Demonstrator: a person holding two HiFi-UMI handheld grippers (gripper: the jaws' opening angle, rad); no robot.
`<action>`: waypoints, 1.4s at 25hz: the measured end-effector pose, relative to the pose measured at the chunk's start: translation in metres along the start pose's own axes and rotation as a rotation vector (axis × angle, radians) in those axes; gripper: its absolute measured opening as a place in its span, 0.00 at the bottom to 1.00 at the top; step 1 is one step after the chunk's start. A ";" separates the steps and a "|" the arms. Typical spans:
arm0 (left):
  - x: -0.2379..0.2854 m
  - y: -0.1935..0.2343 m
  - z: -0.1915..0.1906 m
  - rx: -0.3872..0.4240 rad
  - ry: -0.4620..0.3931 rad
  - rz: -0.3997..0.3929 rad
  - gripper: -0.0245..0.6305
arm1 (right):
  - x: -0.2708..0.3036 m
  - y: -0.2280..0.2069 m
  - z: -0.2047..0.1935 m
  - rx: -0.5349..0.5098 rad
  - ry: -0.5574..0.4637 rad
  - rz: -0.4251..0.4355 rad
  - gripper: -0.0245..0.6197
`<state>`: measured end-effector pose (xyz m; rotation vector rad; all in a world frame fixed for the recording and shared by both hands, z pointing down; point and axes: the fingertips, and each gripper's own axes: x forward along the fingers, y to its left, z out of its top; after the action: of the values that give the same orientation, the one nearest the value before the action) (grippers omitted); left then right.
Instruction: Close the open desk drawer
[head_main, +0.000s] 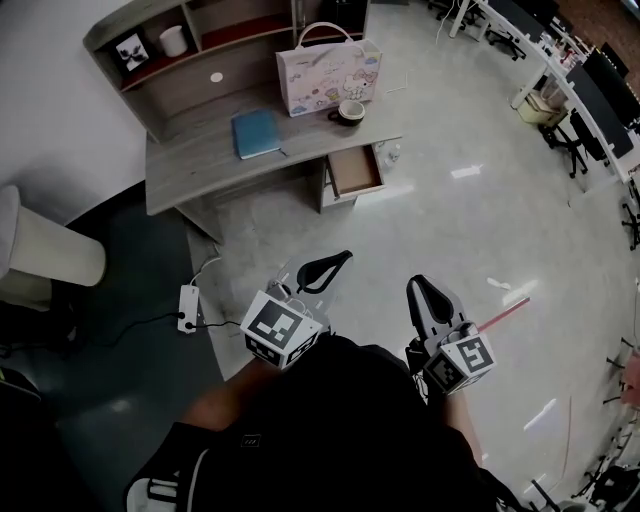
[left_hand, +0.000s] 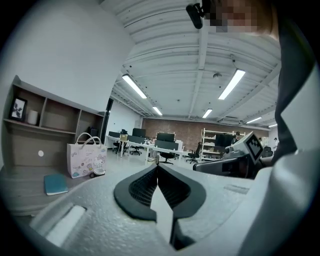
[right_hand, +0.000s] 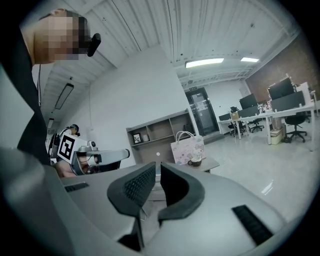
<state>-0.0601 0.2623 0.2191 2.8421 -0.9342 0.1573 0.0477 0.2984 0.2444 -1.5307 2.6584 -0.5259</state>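
The grey desk (head_main: 200, 160) with a shelf unit stands at the top of the head view. Its wooden drawer (head_main: 355, 170) is pulled out under the desk's right end, open and apparently empty. Both grippers hang low in front of the person, well short of the desk. My left gripper (head_main: 343, 258) (left_hand: 158, 166) is shut, its black jaws meeting at the tips with nothing between them. My right gripper (head_main: 415, 284) (right_hand: 157, 165) points toward the desk (right_hand: 210, 162) and is also shut on nothing. In both gripper views the drawer is hidden.
On the desk sit a patterned gift bag (head_main: 328, 72), a cup (head_main: 348, 111) and a blue notebook (head_main: 256, 133). A power strip (head_main: 187, 308) with its cable lies on the floor at left, beside a beige seat (head_main: 50, 255). Office desks and chairs (head_main: 590, 100) line the right.
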 end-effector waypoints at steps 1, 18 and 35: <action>0.009 0.009 0.002 -0.003 0.003 -0.006 0.05 | 0.010 -0.006 0.003 0.005 0.002 0.000 0.08; 0.182 0.116 0.013 -0.036 0.052 0.133 0.05 | 0.146 -0.167 0.040 0.030 0.058 0.157 0.08; 0.272 0.232 -0.047 -0.185 0.110 0.356 0.05 | 0.306 -0.230 0.006 -0.021 0.308 0.438 0.10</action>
<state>0.0170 -0.0727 0.3290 2.4526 -1.3448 0.2480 0.0833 -0.0674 0.3515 -0.8766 3.1031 -0.7497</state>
